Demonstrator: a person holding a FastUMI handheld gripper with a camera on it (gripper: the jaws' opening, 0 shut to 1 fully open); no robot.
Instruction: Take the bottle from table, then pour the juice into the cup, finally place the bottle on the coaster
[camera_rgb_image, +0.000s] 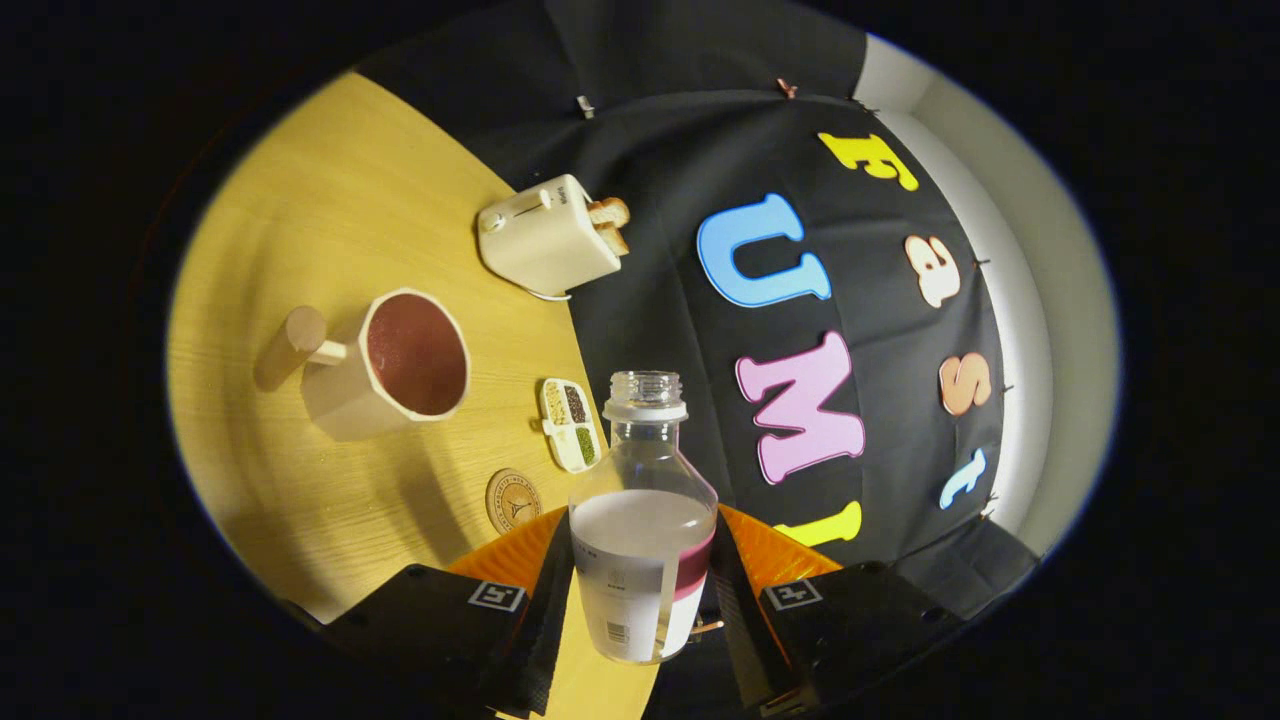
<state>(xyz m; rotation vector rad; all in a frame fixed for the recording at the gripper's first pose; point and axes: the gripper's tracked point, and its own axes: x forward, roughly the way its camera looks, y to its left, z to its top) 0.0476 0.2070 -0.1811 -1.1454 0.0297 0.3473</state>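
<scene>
Clear bottle (642, 520), uncapped, held between the two fingers of the gripper (640, 600); both fingers press on its labelled lower body, one on each side. The bottle's long axis runs along the fingers and away from the camera, with the open threaded mouth pointing forward toward the booth's black cloth wall and the base nearest the camera. A pale liquid fills the lower half of the bottle; a dark red band shows on the label side.

The view is rolled, so the wooden desk (330, 220) appears as a slanted surface to one side of the bottle. On it, beyond and beside the fingers, stands a faceted cream cup (400, 365) with a knob-ended handle; its inside is dark red. A round wooden coaster (513, 500) lies just beside the near finger, between the cup and the gripper. A small divided dish of grains (572, 424) lies between the coaster and the bottle's neck. Farther off, a cream toaster (550, 238) with toast in its slots sits at the desk's edge against the wall.
</scene>
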